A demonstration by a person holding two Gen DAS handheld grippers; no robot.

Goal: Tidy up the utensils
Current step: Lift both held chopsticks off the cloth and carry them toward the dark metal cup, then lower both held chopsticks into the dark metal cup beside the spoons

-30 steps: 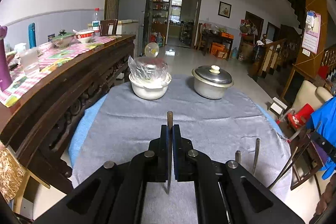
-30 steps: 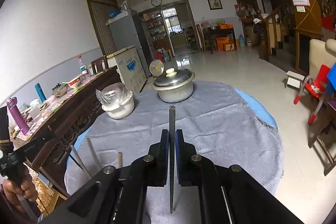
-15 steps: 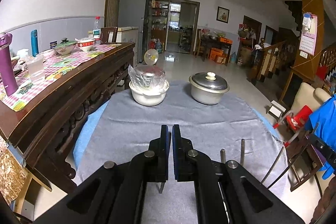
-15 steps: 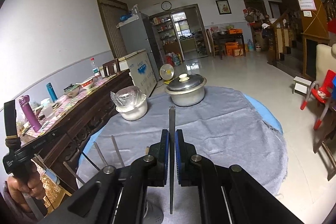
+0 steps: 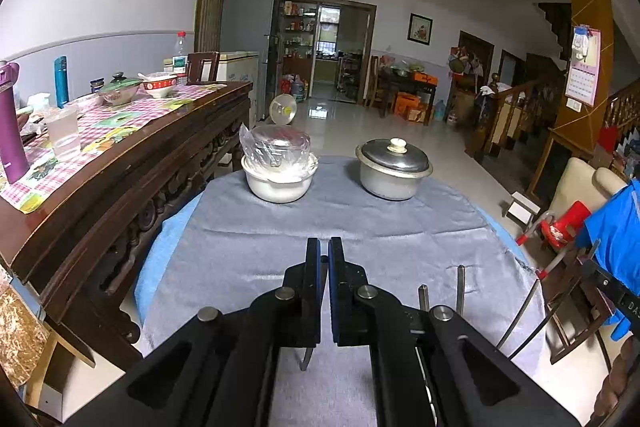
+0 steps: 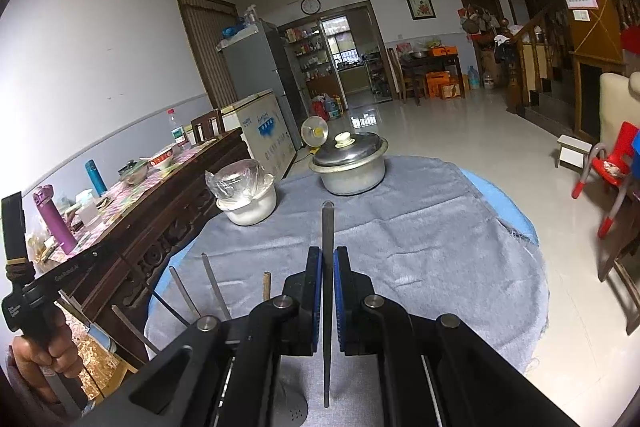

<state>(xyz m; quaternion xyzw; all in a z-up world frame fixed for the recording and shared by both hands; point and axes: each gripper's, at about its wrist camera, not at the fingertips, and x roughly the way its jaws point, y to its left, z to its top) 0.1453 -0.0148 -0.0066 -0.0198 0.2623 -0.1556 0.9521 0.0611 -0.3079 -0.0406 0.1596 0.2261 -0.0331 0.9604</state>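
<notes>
Grey cloth (image 5: 360, 227) covers the table; a wrapped bowl (image 5: 279, 171) and lidded pot (image 5: 393, 167) stand mid-frame. Right gripper (image 6: 328, 267) clamps a metal chopstick (image 6: 327, 227); left gripper (image 5: 324, 259) pinches another chopstick (image 5: 305, 359), lower centre. Sideboard (image 5: 120, 163) crowds the left.

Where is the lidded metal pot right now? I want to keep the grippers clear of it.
The lidded metal pot stands at the far edge of the grey cloth, right of the plastic-covered white bowl in both wrist views, well beyond both grippers.
</notes>
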